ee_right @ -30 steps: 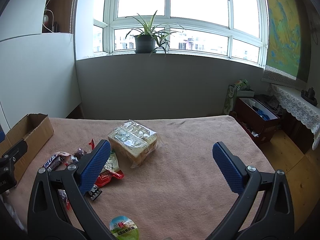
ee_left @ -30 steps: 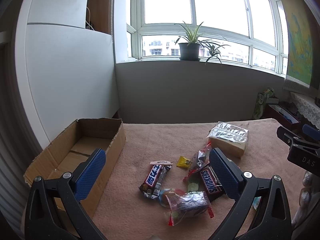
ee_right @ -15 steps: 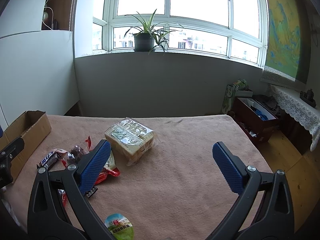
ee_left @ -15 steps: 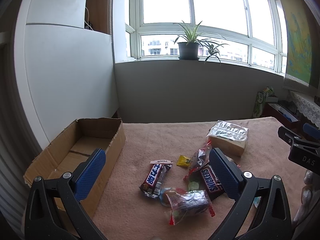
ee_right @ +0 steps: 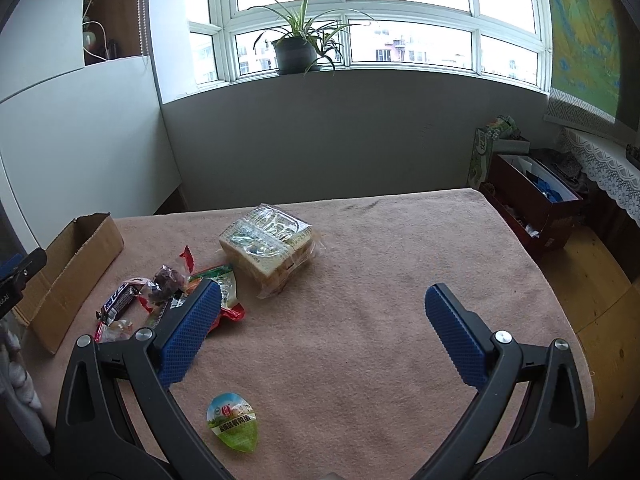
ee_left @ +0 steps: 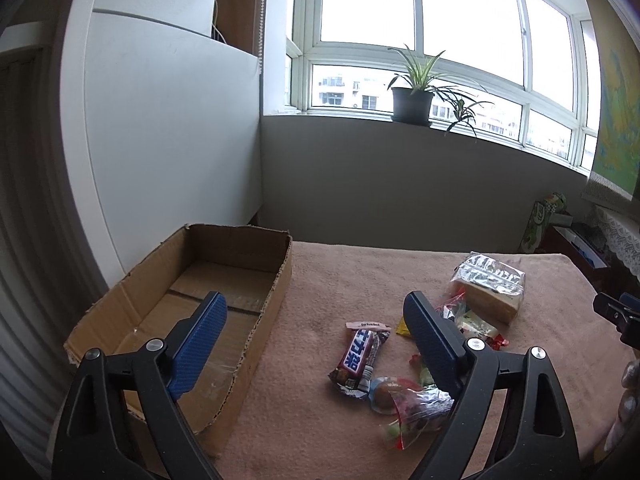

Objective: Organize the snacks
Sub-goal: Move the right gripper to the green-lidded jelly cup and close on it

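Observation:
An open cardboard box [ee_left: 224, 280] sits at the table's left; it also shows in the right wrist view [ee_right: 76, 256]. A pile of snacks lies beside it: a Snickers bar [ee_left: 360, 354], clear candy bags [ee_left: 416, 404], a small yellow sweet [ee_left: 402, 326] and wrapped bread [ee_left: 490, 288]. The right wrist view shows the bread [ee_right: 266, 250], the pile [ee_right: 168, 292] and a green-lidded egg pack [ee_right: 232, 426]. My left gripper [ee_left: 316, 332] is open and empty above the box edge and the bar. My right gripper [ee_right: 320, 320] is open and empty above bare cloth.
A pink cloth [ee_right: 380, 264] covers the table. A white panel [ee_left: 168, 152] stands behind the box. A red box with clutter [ee_right: 536, 212] sits on the floor off the right edge. A potted plant [ee_right: 296, 48] is on the windowsill.
My left gripper has swung left and risen, so the box fills more of its view. My right gripper has tilted down a little and come closer to the table.

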